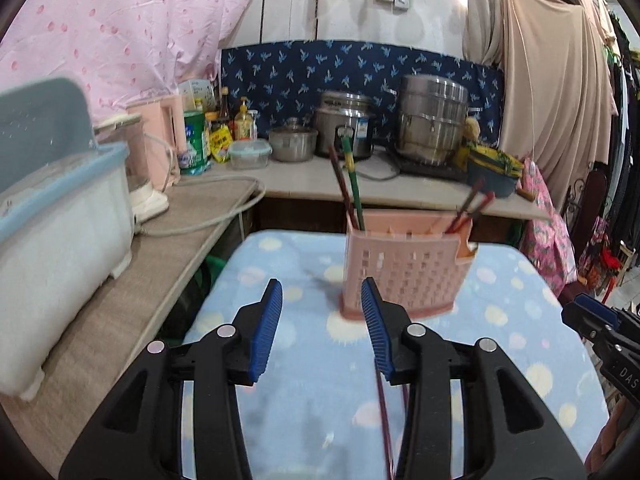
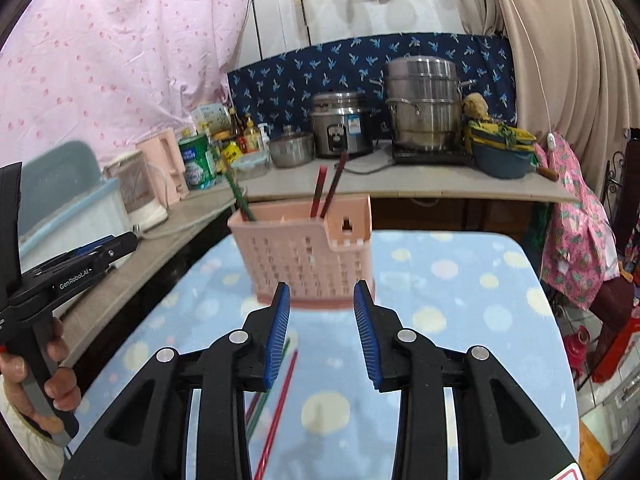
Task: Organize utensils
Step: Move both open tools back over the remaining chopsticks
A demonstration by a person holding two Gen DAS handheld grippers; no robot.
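So both grippers, left (image 1: 322, 328) and right (image 2: 322, 332), have jaws apart, holding nothing; pink holder (image 2: 308, 256) with chopsticks (image 2: 328, 190) stands ahead on the spotted cloth (image 2: 460, 280), loose chopsticks (image 2: 280, 396) lying below

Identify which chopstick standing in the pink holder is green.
The green chopstick in the pink holder, at its left end beside one dark red chopstick; the far-end pair is dark red.
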